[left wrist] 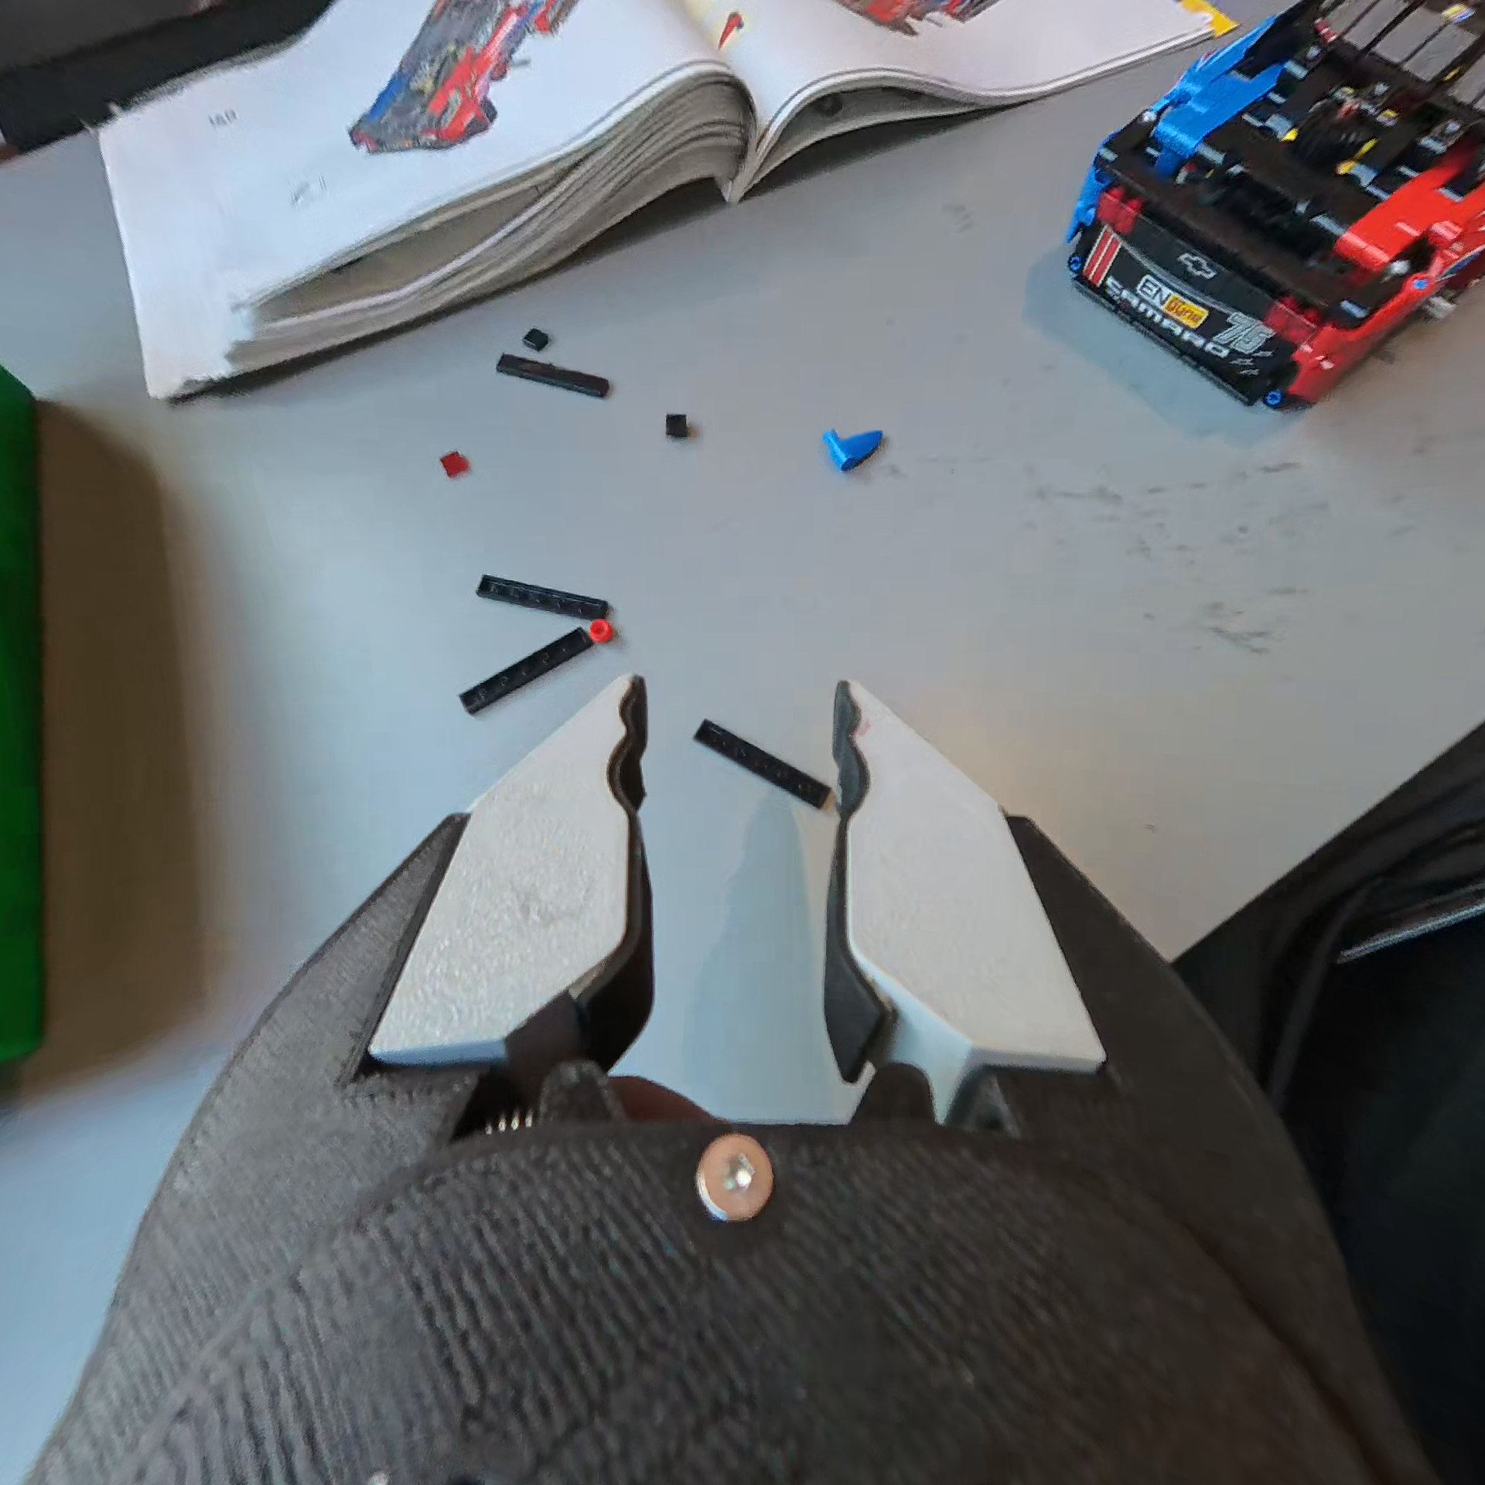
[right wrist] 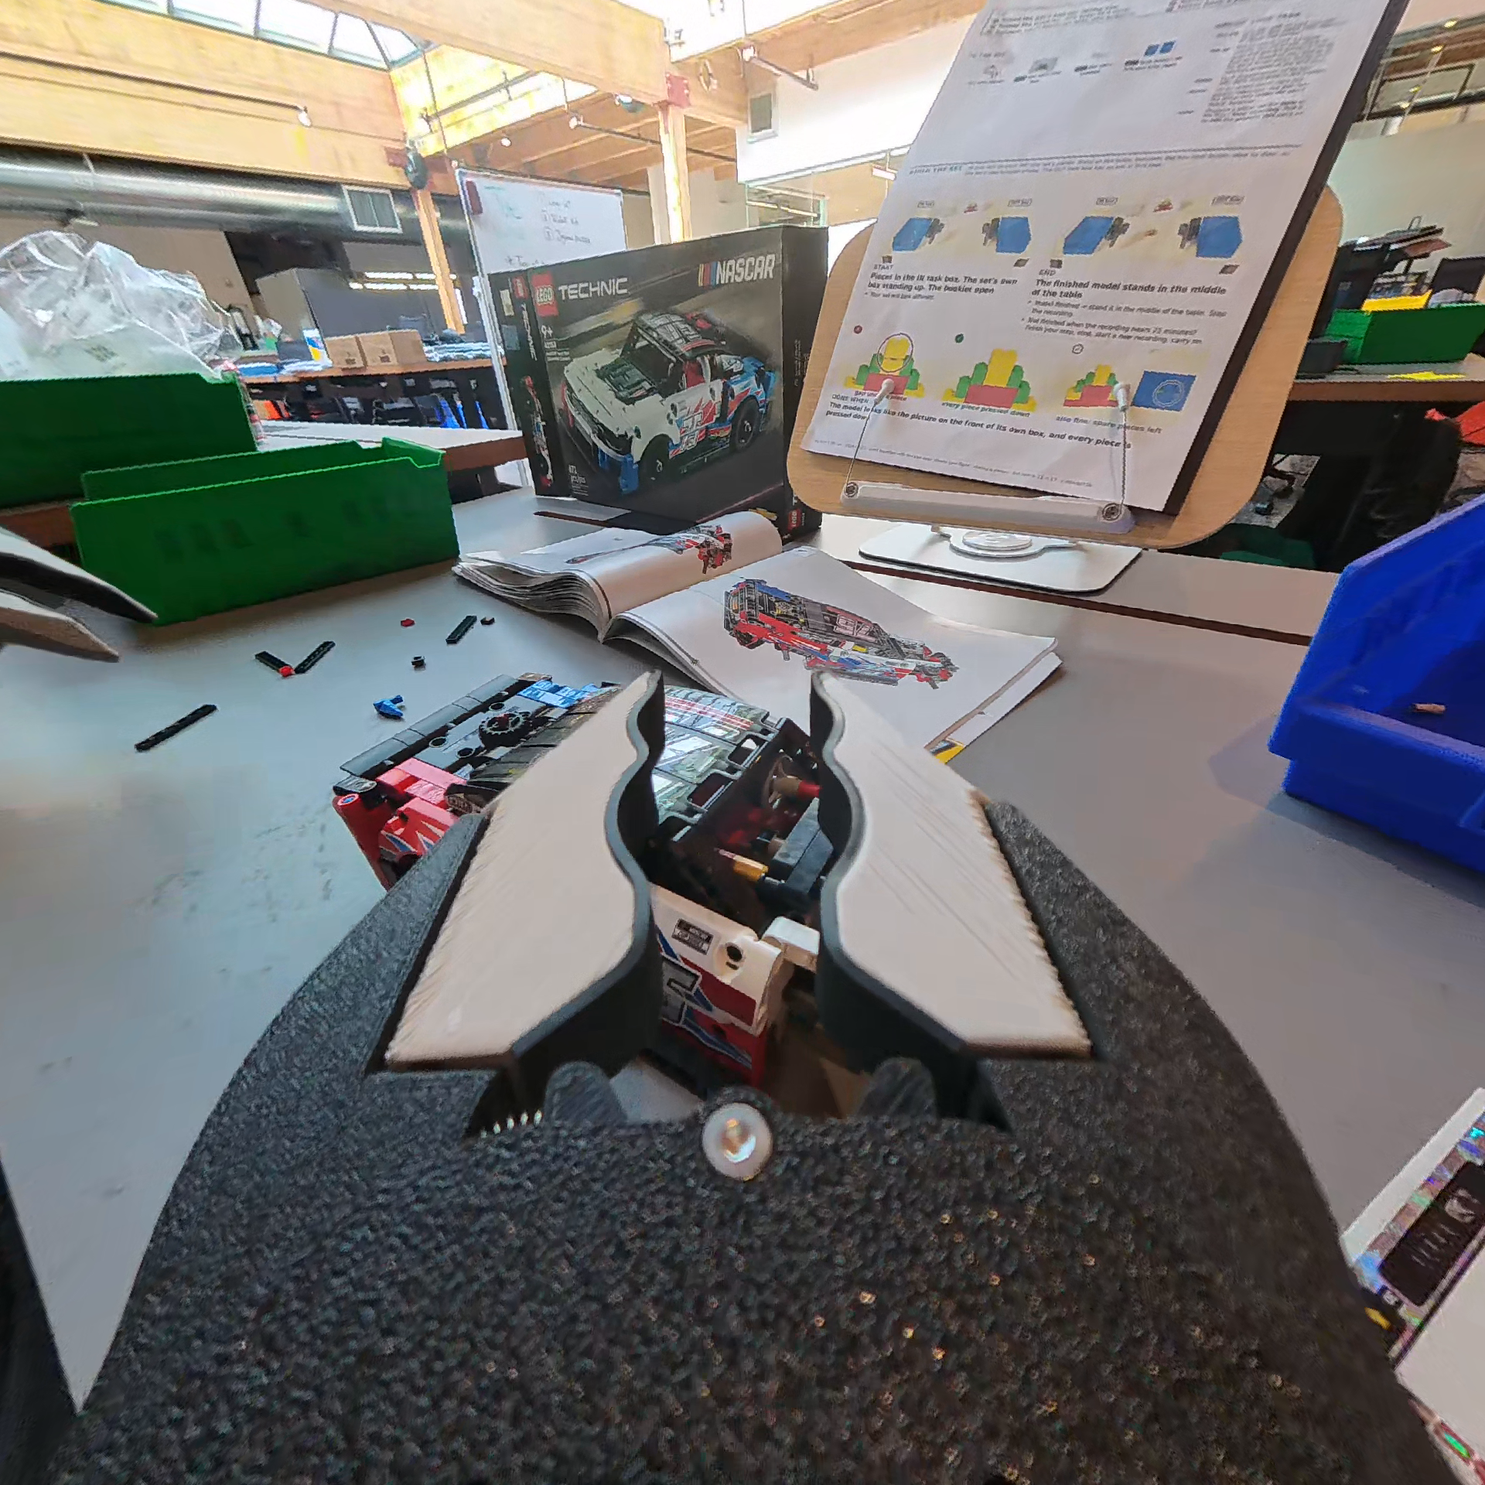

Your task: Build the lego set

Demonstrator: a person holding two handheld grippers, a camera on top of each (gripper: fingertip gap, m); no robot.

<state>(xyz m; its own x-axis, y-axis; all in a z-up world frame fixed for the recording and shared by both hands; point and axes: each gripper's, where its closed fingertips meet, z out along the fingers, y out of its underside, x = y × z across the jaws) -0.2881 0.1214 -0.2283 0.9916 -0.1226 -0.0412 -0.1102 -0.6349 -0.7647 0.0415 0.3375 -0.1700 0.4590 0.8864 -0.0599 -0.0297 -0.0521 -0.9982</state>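
Your left gripper point(left wrist: 739, 691) hangs with jaws apart over a black strip point(left wrist: 762, 763) on the table point(left wrist: 1045, 603). Your right gripper point(right wrist: 735, 691) gapes around the car model point(right wrist: 723, 803). Nearby: booklet point(right wrist: 723, 595), green bin point(right wrist: 265, 522).

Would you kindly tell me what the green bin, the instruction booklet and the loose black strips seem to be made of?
Green bin: apparently matte moulded plastic, with uniform colour and crisp rims. Instruction booklet: paper, shown by its thick stack of thin page edges and printed pictures. Black strips: likely hard plastic like the model car, flat and straight with a dull sheen.
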